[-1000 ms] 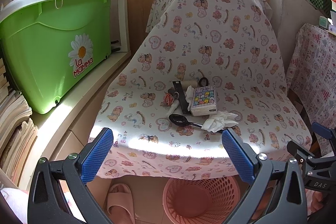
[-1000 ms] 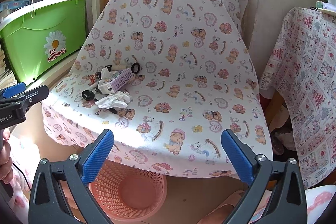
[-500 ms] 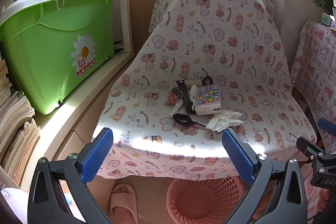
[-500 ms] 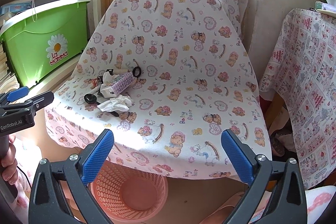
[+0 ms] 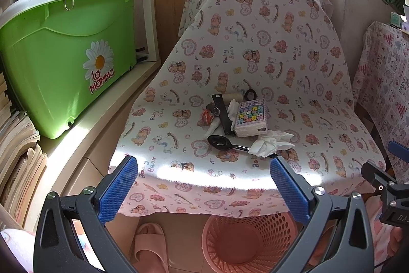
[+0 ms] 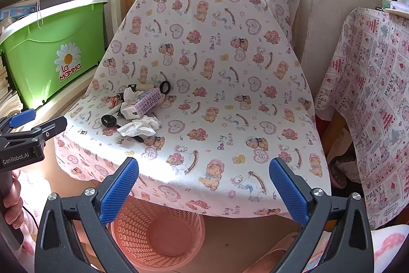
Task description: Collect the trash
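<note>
Both grippers are hanging wide open and empty, short of the chair's front edge. Left gripper (image 5: 203,184) is sitting nearly square-on to the clutter; right gripper (image 6: 203,187) is facing the bare right half of the seat.

Trash is sitting in one cluster on the chair cover (image 5: 294,63), left of the seat's centre: crumpled tissue (image 5: 269,142) nearest the edge, black spoon (image 5: 225,142) partly under it, tissue pack (image 5: 251,119) just behind, small bits beyond that I can't identify.

Key relation: from the left gripper the tissue is lying ahead and a bit right, just above its right finger (image 5: 287,189). From the right gripper the same tissue (image 6: 139,127) is lying ahead and well off to the left. So the left one is looking like the nearer tool, judging by framing.

Spoon's long axis is running left-right across the left gripper's view, bowl to the left, handle going under the tissue. Jaws would be straddling the handle crosswise only after a wrist turn; the tissue is needing no alignment.

Pink basket (image 5: 249,239) is standing on the floor under the seat's front edge, directly below both grippers, looking empty. My read: collection not started yet.
</note>
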A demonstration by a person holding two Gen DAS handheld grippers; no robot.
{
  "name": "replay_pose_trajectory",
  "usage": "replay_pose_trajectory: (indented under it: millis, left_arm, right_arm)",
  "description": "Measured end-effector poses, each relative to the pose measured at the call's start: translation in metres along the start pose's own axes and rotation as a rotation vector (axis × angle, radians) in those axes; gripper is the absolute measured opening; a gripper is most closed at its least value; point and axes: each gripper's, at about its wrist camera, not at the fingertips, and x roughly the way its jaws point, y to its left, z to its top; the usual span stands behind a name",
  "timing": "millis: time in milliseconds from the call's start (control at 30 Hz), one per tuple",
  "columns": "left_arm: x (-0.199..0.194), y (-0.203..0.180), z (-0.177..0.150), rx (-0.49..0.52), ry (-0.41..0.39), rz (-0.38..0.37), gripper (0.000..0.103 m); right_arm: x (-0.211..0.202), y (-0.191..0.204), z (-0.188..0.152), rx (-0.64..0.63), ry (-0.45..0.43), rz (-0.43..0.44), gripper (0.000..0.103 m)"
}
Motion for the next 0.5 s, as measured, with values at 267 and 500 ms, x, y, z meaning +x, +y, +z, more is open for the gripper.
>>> replay_pose_trajectory:
  millis: [267, 500]
  left_arm:
    - [-0.0011, 0.0012, 0.0012, -0.003, -0.002, -0.011, 0.102]
    - [-0.0029, 0.0033, 0.0017, -0.013, -0.007, -0.009, 0.102]
  right_arm:
    - [0.0006, -0.0017, -0.0001, 0.005, 0.005, 0.004, 0.103]
    - [0.0007, -0.0008, -0.0002, 0.002, 0.004, 0.003, 0.103]
